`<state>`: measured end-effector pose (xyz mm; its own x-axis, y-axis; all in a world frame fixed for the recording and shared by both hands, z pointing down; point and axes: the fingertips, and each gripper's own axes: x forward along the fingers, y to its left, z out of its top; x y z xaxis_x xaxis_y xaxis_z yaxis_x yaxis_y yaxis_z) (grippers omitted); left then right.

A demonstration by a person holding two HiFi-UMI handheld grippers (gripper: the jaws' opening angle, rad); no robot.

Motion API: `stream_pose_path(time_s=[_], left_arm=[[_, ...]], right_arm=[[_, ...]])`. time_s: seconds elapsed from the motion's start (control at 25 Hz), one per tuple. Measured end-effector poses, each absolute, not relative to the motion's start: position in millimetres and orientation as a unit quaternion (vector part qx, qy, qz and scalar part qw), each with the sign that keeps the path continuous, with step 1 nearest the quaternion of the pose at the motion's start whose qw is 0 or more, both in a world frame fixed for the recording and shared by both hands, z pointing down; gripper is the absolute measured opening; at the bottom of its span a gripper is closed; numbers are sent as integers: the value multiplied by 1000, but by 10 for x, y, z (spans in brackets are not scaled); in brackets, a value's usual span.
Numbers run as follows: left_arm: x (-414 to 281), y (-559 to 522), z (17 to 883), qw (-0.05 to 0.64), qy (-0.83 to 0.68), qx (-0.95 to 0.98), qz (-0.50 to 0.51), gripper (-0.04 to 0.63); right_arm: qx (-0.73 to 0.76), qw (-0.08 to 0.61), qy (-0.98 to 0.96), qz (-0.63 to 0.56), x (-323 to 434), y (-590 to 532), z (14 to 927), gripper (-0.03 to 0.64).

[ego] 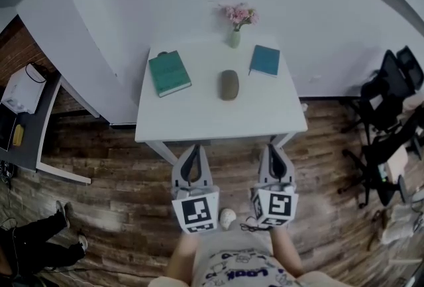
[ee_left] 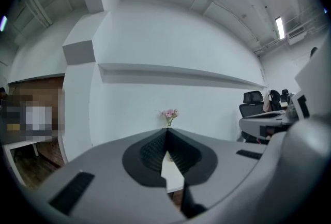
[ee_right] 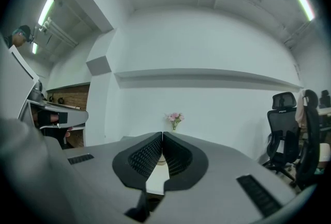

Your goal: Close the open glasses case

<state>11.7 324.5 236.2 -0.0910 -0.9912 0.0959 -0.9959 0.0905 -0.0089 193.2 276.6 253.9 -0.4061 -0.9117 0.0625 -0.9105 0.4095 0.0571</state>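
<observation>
An olive-brown oval glasses case (ego: 229,85) lies in the middle of the white table (ego: 199,120). From this height it reads as one rounded shape, and I cannot make out a raised lid. My left gripper (ego: 191,148) and right gripper (ego: 273,146) are side by side just short of the table's front edge, both well back from the case. Both are shut with nothing between the jaws. In the left gripper view the left gripper (ee_left: 166,132) points level at the wall. The right gripper (ee_right: 162,137) does the same in its own view. The jaws hide the case in both gripper views.
A green book (ego: 169,72) lies at the table's left and a blue book (ego: 265,60) at its back right. A vase of pink flowers (ego: 236,26) stands at the back edge. Black office chairs (ego: 387,100) are to the right, a grey desk (ego: 26,120) to the left, and a person's legs (ego: 40,239) at lower left.
</observation>
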Motion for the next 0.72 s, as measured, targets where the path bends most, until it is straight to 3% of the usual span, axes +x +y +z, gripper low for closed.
stream_pose_path(time_s=[0.72], left_arm=[[-161,2257,2670,60,-744,663,54,2]], right_arm=[[541,71,-838,20,1742,1730,2884,2]])
